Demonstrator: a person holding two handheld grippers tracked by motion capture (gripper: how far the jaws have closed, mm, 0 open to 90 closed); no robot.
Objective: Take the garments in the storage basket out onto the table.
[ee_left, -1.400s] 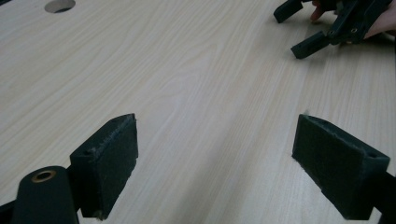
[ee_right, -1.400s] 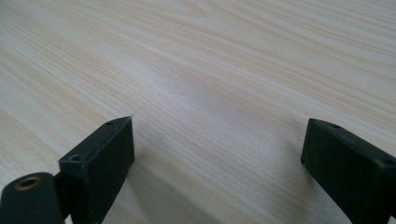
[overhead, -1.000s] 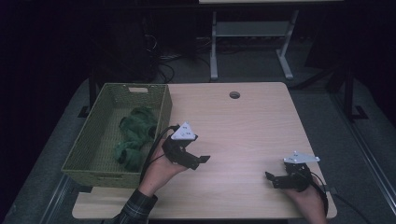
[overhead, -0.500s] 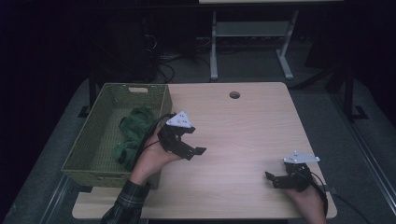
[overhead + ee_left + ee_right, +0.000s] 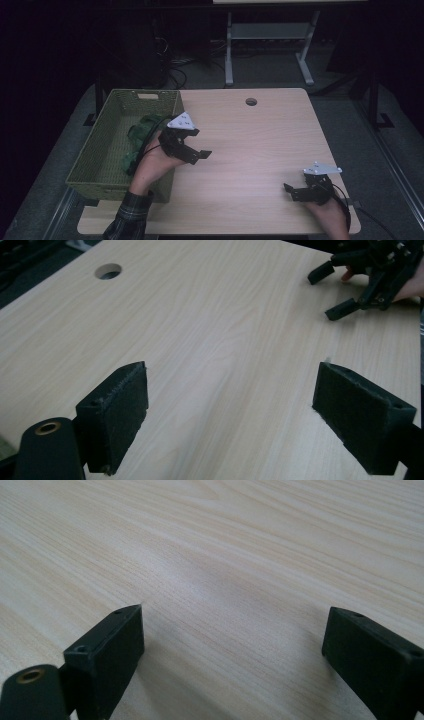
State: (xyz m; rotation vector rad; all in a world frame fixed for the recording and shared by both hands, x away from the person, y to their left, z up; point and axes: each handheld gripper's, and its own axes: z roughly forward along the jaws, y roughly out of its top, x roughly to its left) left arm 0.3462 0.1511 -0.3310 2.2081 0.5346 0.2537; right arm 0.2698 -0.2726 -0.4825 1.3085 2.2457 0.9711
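Note:
A green woven basket (image 5: pixel 107 186) stands on the left part of the wooden table (image 5: pixel 260 145), with crumpled green cloth (image 5: pixel 141 134) lying inside it. My left gripper (image 5: pixel 199 145) hovers just right of the basket's right wall, open and empty, its jaws pointing right across the table. In the left gripper view its two black pads (image 5: pixel 117 415) stand wide apart over bare wood. My right gripper (image 5: pixel 291 192) rests low near the front right corner, open, nothing between its jaws. The right gripper view has its pads (image 5: pixel 107 655) spread above bare tabletop.
A round cable hole (image 5: pixel 251 101) sits near the table's far edge, also seen as the hole (image 5: pixel 107 271). The right gripper (image 5: pixel 360 277) appears far off in the left gripper view. A white metal stand (image 5: pixel 265 35) is on the dark floor beyond the table.
My left gripper has risen and drifted back toward the far side, staying close to the basket's right wall. The right gripper has not moved.

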